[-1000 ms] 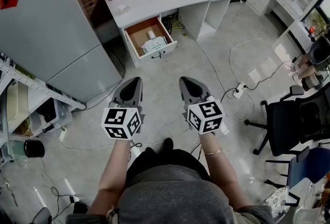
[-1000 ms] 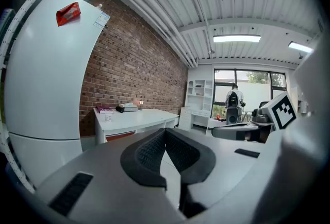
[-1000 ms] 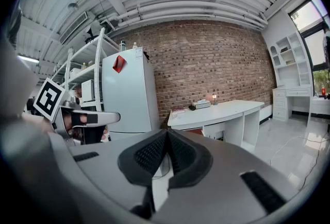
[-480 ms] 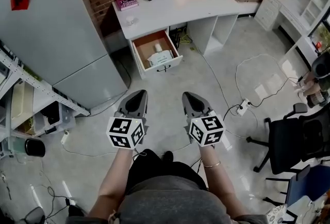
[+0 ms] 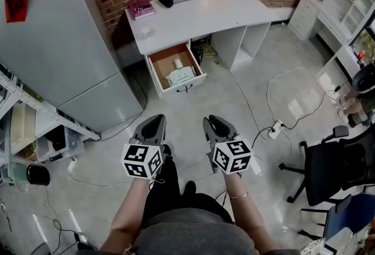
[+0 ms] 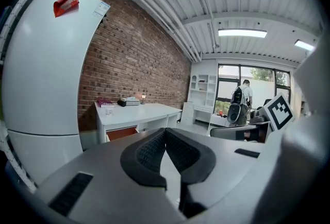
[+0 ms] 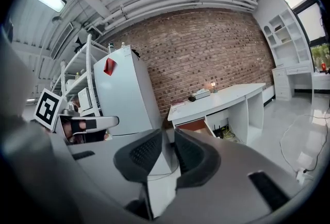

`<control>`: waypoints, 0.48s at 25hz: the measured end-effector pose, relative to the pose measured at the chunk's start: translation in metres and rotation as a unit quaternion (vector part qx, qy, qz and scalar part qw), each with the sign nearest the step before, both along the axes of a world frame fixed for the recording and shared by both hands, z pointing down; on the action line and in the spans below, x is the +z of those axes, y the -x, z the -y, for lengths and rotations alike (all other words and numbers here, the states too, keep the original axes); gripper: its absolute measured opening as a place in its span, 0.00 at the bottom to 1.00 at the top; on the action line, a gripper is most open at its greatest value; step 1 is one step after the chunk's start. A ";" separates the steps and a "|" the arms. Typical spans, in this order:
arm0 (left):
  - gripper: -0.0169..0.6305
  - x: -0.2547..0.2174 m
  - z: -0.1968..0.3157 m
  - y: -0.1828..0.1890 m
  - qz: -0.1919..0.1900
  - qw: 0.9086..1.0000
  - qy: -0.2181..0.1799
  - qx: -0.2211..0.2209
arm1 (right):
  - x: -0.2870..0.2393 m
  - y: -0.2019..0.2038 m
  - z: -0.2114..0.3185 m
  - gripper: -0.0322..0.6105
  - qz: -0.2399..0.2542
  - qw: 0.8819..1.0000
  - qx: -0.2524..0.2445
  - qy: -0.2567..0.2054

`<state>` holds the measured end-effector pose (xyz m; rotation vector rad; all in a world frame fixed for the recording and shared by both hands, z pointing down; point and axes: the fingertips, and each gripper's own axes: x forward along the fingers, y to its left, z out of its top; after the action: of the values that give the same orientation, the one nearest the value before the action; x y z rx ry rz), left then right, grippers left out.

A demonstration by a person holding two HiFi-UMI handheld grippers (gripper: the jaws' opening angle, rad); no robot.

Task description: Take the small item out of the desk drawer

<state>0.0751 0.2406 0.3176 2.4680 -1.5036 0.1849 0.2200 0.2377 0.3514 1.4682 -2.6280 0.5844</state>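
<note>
Since the open drawer of the white desk lies well apart from both grippers, the step in hand is judged to be the approach, with nothing yet reached. The small item is seen as a pale object on the brown drawer floor, toward the back, just behind a white and green packet that fills the front part; what it is cannot be made out at this range.

The left gripper is held with its jaws closed together and nothing between them. The jaws of the right gripper have just been opening and stand a little apart, also with nothing between them.

For the approach to go well, the drawer should be kept centred ahead, and the desk should be closed on squarely from the front, so that the grey refrigerator at the left is passed clear. The cable trailing across the floor from the desk should be stepped around. The right jaws are probably best spread wider before the drawer is entered. A descent from above, behind the packet, is advised, so that the item alone is taken and the packet is not dragged or pinched with it.
</note>
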 end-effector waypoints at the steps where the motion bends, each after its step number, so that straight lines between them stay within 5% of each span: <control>1: 0.06 0.003 0.005 0.002 -0.001 1.000 0.002 0.001 | 0.002 0.002 0.005 0.17 0.002 1.000 0.002 0.004; 12: 0.06 0.016 0.116 0.038 -0.020 1.000 0.014 0.005 | 0.005 0.035 0.108 0.28 -0.005 1.000 0.004 0.014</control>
<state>0.0369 0.1251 0.3335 2.4424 -1.4629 0.1563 0.1845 0.1299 0.3566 1.4718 -2.5972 0.6095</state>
